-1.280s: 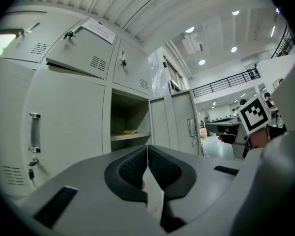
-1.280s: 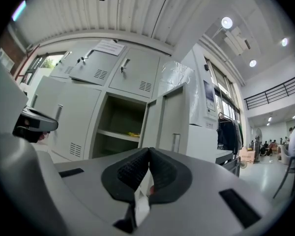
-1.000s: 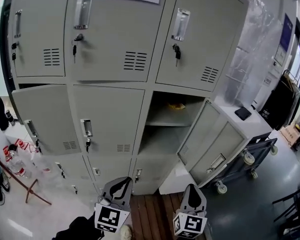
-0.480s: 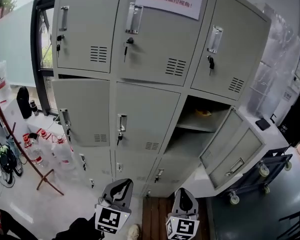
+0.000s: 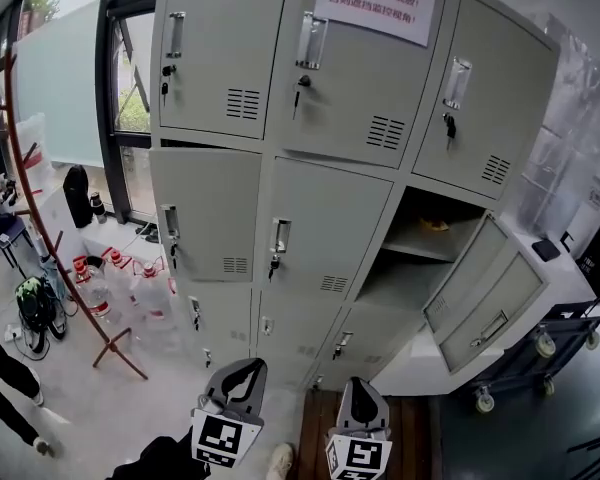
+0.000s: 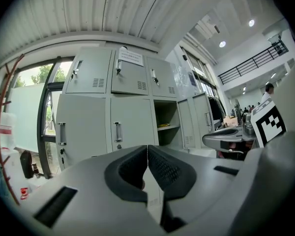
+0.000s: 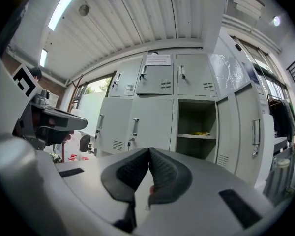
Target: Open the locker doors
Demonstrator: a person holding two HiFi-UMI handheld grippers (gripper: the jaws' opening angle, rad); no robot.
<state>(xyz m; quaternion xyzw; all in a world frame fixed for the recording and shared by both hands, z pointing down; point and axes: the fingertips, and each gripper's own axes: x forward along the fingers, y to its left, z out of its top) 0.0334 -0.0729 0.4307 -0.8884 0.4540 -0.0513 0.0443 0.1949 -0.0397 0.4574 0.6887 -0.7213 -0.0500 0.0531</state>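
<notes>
Ceiling [image 6: 113, 14] above lockers [image 6: 123, 102]: gripper views only

Grey left tongs [image 6: 147, 149], right tongs [image 7: 149, 151] — black ribbed pads [image 6: 166, 170]

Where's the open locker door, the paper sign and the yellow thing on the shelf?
open locker door [image 5: 480, 293], head view, middle of its panel
paper sign [image 5: 375, 5], head view, middle of the sheet
yellow thing [image 5: 435, 225], head view, its middle
</notes>
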